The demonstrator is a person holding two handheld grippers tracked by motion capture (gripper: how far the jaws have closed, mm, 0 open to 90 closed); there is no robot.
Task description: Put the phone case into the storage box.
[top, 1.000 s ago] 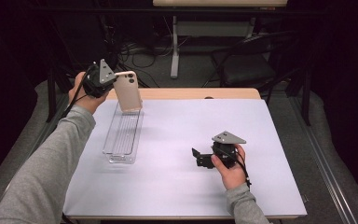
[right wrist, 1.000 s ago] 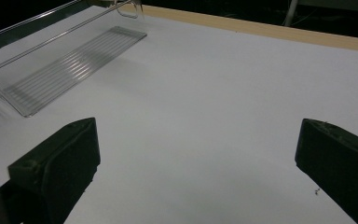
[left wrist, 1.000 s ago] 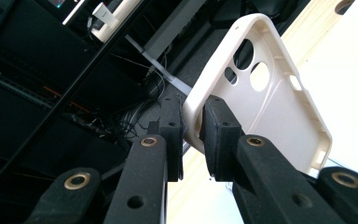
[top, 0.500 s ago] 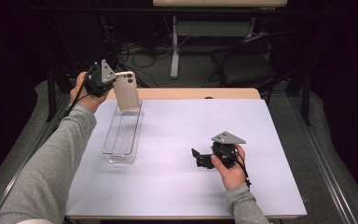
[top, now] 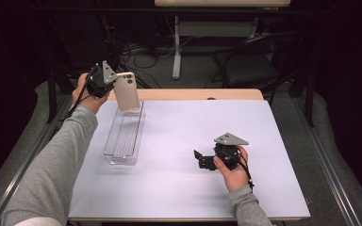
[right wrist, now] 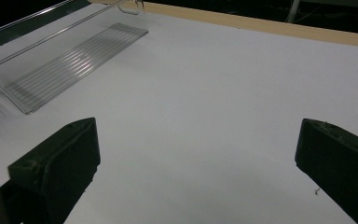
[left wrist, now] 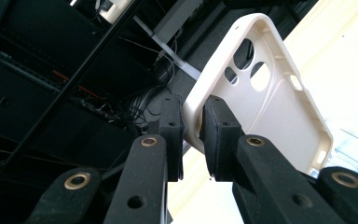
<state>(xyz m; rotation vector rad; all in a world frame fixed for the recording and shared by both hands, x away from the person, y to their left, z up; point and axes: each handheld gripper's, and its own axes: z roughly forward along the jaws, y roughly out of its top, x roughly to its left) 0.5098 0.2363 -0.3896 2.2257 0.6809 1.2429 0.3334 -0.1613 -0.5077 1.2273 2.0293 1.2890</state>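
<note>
The left gripper (top: 107, 81) pinches the cream phone case (top: 126, 92) above the clear tray's (top: 122, 136) far end, near the bench's (top: 179, 188) far-left corner; the right gripper's (top: 201, 160) jaws stand wide, empty.

From my high view, the cream plastic phone case (top: 126, 91) covers the far end of the clear ribbed plastic tray (top: 122, 136). In my right gripper view, that tray is cut off at ten o'clock by the frame edge. In my left gripper view, the black jaws hide the case's lower rim at six o'clock.
</note>
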